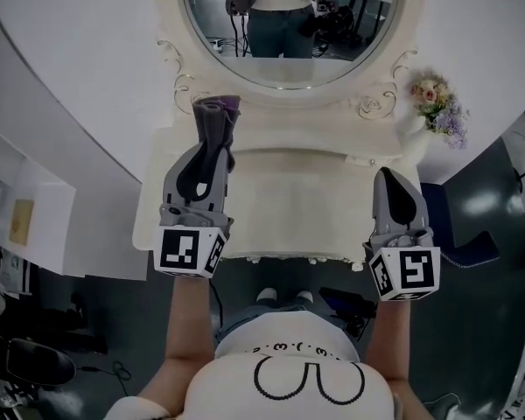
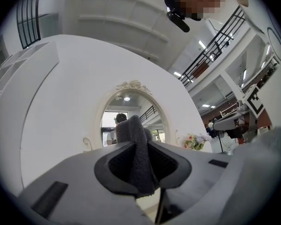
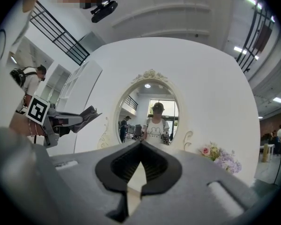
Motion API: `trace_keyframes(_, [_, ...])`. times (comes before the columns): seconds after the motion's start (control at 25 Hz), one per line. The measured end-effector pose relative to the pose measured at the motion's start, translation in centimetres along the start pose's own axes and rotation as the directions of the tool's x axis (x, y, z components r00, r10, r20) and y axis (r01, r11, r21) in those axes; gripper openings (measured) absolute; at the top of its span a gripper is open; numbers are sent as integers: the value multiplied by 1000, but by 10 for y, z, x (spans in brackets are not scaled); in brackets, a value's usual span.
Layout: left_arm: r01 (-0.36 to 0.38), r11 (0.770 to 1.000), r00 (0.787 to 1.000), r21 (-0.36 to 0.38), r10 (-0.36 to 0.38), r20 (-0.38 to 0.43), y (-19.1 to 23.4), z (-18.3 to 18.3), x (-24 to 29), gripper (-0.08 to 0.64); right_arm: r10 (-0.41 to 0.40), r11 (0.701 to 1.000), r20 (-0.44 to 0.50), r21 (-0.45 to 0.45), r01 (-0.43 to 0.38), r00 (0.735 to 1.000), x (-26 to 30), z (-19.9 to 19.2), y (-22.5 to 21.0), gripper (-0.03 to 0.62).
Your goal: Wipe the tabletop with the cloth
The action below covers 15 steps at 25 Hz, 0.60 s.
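Observation:
A dark grey cloth (image 1: 219, 112) sticks out of my left gripper (image 1: 212, 147), whose jaws are shut on it, above the back left of the white dressing tabletop (image 1: 289, 208). In the left gripper view the cloth (image 2: 138, 153) hangs folded between the two pads and hides the tips. My right gripper (image 1: 387, 178) is held over the table's right end, apart from the cloth. Its tips (image 3: 140, 144) meet with nothing between them. Both grippers are lifted off the surface and point at the oval mirror (image 1: 289, 24).
A vase of flowers (image 1: 437, 103) stands at the table's back right corner. The mirror's ornate frame (image 1: 372, 103) rises along the back edge. A white shelf unit (image 1: 17, 217) is to the left and a blue object (image 1: 472, 248) lies on the floor to the right.

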State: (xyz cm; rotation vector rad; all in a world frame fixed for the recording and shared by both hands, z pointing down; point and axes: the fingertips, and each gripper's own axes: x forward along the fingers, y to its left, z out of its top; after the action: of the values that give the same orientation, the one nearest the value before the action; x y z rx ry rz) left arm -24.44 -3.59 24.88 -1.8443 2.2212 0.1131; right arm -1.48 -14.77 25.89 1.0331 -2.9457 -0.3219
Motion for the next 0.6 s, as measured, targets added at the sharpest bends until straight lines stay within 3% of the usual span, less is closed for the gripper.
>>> trace_keyframes(0.6, [-17,1000,1000,3,17,6,8,1,-4,77,61,998,-23,-24,-62,998,15,0,15,-5])
